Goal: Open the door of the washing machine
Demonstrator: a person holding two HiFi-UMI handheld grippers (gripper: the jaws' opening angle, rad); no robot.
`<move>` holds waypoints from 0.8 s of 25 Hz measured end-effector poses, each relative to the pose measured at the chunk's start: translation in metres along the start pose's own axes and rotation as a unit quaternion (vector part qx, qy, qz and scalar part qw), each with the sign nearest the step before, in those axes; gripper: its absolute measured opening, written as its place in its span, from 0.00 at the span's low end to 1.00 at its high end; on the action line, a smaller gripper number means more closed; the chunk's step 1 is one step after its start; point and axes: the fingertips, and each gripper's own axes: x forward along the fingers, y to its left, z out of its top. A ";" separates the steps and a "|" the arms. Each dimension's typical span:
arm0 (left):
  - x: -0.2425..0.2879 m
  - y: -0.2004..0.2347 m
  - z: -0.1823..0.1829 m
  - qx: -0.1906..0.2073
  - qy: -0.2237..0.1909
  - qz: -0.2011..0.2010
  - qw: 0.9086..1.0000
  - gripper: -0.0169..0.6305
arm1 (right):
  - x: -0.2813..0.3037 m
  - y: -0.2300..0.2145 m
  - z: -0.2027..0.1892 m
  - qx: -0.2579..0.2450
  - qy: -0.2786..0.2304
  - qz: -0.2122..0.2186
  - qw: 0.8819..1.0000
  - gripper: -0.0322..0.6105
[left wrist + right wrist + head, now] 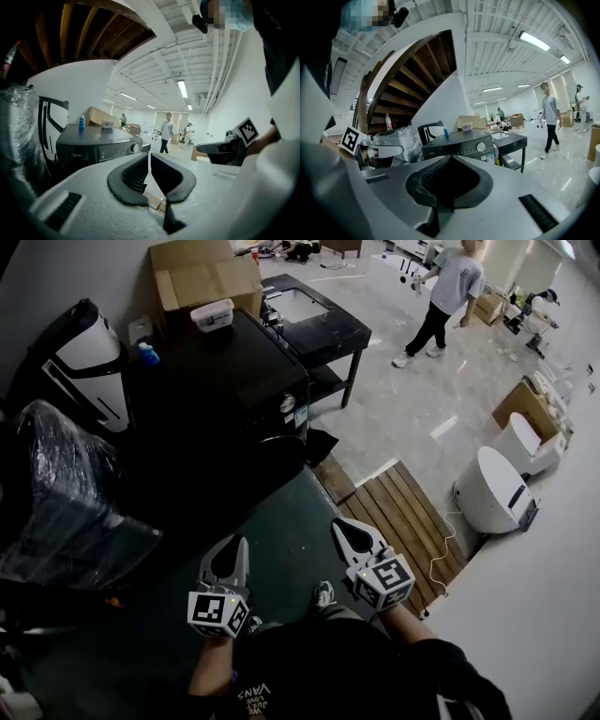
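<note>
The black washing machine (239, 381) stands ahead of me, its control panel and knob (288, 404) on the front; the door below is in shadow. It appears as the washer (96, 143) in the left gripper view and as the washer (461, 143) in the right gripper view. My left gripper (232, 552) is shut and holds nothing, some way short of the machine's front. Beside it, my right gripper (349, 529) is also shut and empty. Both point toward the machine.
A blue bottle (147, 354) and a white box (213, 315) sit on the washer. A cardboard box (202, 277) stands behind it, a black table (319, 320) to its right. Plastic-wrapped goods (66, 493) lie left. A wooden pallet (398, 517), a white appliance (492, 491) and a person (445, 296) are right.
</note>
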 end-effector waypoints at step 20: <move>0.065 0.026 -0.023 0.041 0.071 0.037 0.996 0.35 | 0.069 -0.062 -0.009 -0.018 0.056 0.062 0.996 0.31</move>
